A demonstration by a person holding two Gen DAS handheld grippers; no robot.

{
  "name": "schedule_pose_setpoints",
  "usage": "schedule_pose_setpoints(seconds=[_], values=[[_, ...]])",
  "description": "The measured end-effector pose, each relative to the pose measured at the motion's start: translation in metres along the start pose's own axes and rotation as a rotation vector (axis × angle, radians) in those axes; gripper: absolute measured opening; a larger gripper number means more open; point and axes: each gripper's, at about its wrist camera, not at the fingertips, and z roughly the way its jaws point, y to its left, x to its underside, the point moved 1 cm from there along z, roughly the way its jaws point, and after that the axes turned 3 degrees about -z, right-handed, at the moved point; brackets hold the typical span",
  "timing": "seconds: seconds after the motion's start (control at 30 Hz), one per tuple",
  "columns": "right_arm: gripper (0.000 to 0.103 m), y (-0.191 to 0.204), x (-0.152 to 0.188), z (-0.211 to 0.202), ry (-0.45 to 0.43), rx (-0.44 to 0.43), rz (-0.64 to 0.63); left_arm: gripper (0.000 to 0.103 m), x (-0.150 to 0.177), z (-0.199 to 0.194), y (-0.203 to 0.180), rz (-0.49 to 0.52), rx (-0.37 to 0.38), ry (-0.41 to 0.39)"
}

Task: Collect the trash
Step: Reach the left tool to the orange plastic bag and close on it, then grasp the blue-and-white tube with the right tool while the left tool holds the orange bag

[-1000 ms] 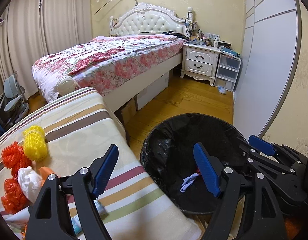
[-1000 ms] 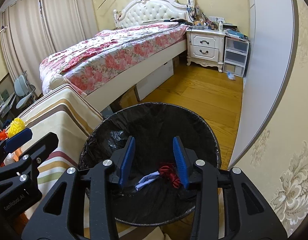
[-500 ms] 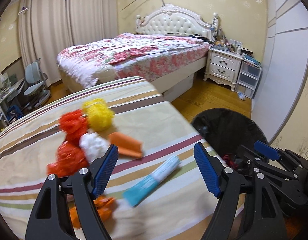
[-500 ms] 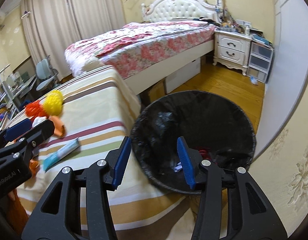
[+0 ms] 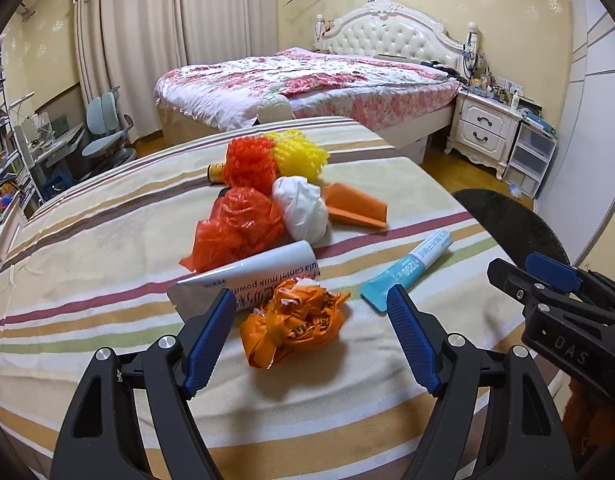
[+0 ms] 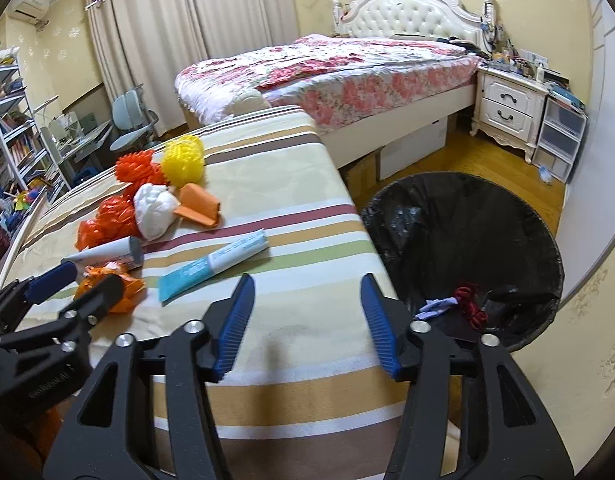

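Trash lies on a striped cloth table (image 5: pixel 107 240): a crumpled orange wrapper (image 5: pixel 293 326), a white tube (image 5: pixel 247 280), a teal and white tube (image 5: pixel 407 270), a red plastic bag (image 5: pixel 239 228), a white wad (image 5: pixel 301 208), an orange folded piece (image 5: pixel 355 206), red (image 5: pixel 247 162) and yellow (image 5: pixel 299 154) spiky balls. My left gripper (image 5: pixel 311 340) hangs open just before the orange wrapper, nothing between its pads. My right gripper (image 6: pixel 305 320) is empty over the table's near edge, its jaws opening. The black-lined bin (image 6: pixel 467 248) stands right of the table with purple and red scraps inside.
A bed with a floral cover (image 6: pixel 347 68) lies behind the table, a white nightstand (image 6: pixel 507 108) and plastic drawers (image 6: pixel 559 140) to its right. A desk chair (image 5: pixel 107 136) and shelves (image 5: pixel 3 144) stand at the left. A pale wardrobe (image 5: pixel 587 140) borders the bin on the right.
Both grippers swung left from over the bin to the table; the trash pile now sits ahead of the left gripper. The right gripper's jaws have widened. The left jaws kept their width.
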Motion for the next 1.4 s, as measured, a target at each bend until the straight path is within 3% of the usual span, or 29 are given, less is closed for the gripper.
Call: schedule_pose_setpoints(seconds=[0.1, 0.23, 0.63, 0.87, 1.03, 1.27, 1.4], values=[[0.057, 0.010, 0.002, 0.003, 0.013, -0.001, -0.023, 0.074, 0.000, 0.006, 0.003, -0.005, 0.003, 0.017], [0.057, 0.015, 0.000, 0.011, 0.044, 0.010, -0.042, 0.056, 0.005, 0.015, 0.011, -0.023, 0.020, 0.065], [0.057, 0.018, -0.020, 0.040, 0.124, 0.076, -0.057, 0.050, 0.012, -0.002, 0.017, -0.001, 0.053, 0.040], [0.057, 0.022, -0.030, 0.052, 0.131, 0.073, -0.072, 0.050, 0.010, -0.027, 0.049, -0.057, 0.008, -0.014], [0.057, 0.035, -0.034, 0.061, 0.135, 0.053, -0.101, 0.050, 0.007, -0.029, 0.085, -0.112, -0.075, -0.037], [0.057, 0.043, -0.034, 0.063, 0.125, 0.058, -0.104, 0.050, 0.010, -0.002, 0.135, -0.188, -0.199, 0.005], [0.057, 0.035, -0.035, 0.053, 0.094, 0.059, -0.038, 0.050, 0.014, 0.004, 0.151, -0.254, -0.173, 0.041]])
